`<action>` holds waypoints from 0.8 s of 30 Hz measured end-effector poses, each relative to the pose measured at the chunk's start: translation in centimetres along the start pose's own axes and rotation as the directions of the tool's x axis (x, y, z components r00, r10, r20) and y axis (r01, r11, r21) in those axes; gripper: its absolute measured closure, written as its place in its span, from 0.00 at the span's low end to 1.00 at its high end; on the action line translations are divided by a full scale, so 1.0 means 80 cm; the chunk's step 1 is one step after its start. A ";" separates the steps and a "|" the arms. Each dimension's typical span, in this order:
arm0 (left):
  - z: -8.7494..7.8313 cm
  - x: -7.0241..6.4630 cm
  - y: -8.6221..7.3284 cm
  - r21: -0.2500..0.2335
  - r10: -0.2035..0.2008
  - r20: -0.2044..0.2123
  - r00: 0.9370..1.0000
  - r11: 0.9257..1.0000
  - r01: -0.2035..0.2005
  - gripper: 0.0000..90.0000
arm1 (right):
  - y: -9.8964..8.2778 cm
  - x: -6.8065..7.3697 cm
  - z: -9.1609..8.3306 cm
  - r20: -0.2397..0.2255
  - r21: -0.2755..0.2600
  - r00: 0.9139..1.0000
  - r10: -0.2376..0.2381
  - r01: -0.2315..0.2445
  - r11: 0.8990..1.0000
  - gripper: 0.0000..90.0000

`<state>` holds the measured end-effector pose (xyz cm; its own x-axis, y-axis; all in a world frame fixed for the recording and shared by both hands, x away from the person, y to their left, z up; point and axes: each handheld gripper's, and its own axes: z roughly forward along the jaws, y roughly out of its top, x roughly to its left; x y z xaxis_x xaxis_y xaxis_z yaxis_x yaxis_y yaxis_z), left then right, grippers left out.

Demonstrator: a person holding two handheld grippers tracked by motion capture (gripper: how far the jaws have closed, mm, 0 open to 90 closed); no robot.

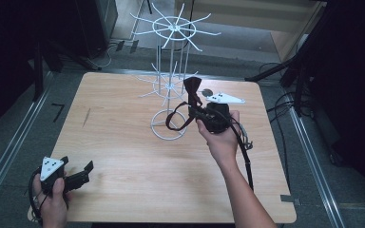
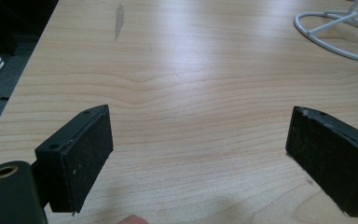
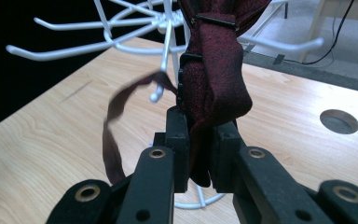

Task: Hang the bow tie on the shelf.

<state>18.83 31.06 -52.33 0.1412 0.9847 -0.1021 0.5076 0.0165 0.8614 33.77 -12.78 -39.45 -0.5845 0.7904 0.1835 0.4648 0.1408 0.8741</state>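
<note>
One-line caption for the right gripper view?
Right gripper clamps a dark red bow tie beside the white wire rack.

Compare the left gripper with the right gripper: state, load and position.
The left gripper has its jaws wide apart with only bare table between them; the right gripper is clamped shut on a dark red bow tie. The left sits at the table's near left corner; the right is raised beside the white wire rack, the tie's strap looping below. Both are hand-held with black jaws.
</note>
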 end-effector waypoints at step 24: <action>0.000 0.000 0.000 0.001 0.001 0.002 1.000 1.000 -0.001 0.09 | -0.033 0.005 0.045 0.040 0.066 0.999 -0.003 0.000 0.998 0.89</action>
<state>18.83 31.06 -52.33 0.1432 0.9844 -0.1023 0.5081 0.0155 0.8611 34.69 -10.68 -43.32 -0.5585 0.8134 0.1626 0.5078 0.1803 0.8424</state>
